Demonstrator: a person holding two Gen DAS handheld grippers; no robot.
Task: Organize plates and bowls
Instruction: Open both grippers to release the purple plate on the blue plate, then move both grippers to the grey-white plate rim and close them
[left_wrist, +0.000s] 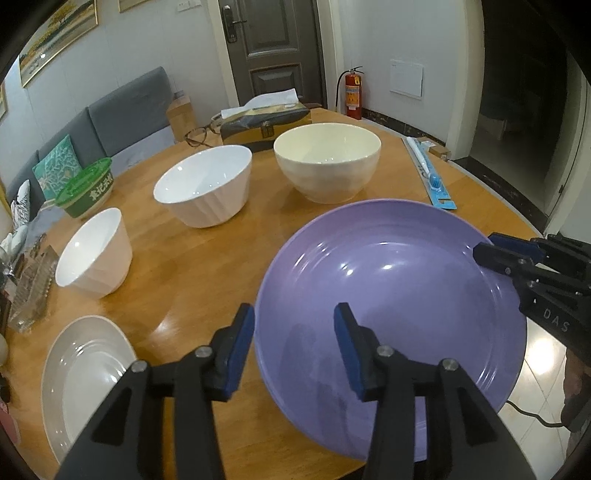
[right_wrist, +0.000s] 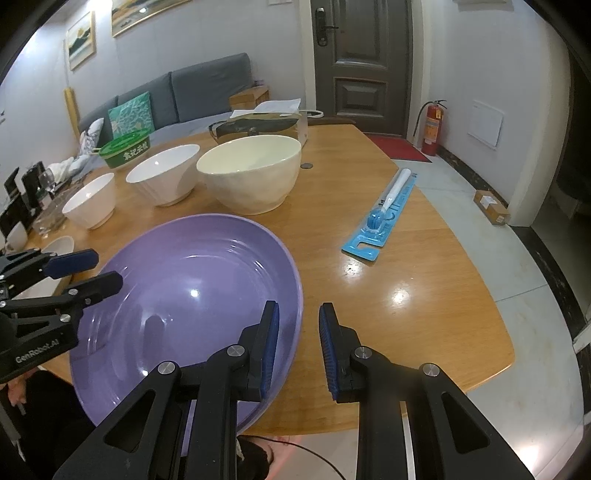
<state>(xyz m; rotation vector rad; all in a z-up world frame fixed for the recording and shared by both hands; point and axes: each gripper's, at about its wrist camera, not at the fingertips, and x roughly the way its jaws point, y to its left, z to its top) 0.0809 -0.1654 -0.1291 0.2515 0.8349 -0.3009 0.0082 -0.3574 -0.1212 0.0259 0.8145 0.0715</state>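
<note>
A large purple plate (left_wrist: 391, 295) lies at the near edge of the wooden table (left_wrist: 229, 258); it also shows in the right wrist view (right_wrist: 192, 295). My left gripper (left_wrist: 294, 343) is open, its jaws straddling the plate's left rim. My right gripper (right_wrist: 299, 343) is open, its jaws straddling the plate's right rim. Behind stand a cream bowl (left_wrist: 327, 166), a white bowl (left_wrist: 203, 184) and a small white bowl (left_wrist: 94, 251). A grey-white plate (left_wrist: 81, 373) lies at the near left.
A green-lidded tub (left_wrist: 86, 192), a tissue box (left_wrist: 266, 122) and glasses (left_wrist: 199, 134) sit at the table's far side. A packaged blue brush (right_wrist: 388, 210) lies on the right. Glassware (left_wrist: 29, 291) stands at the left edge.
</note>
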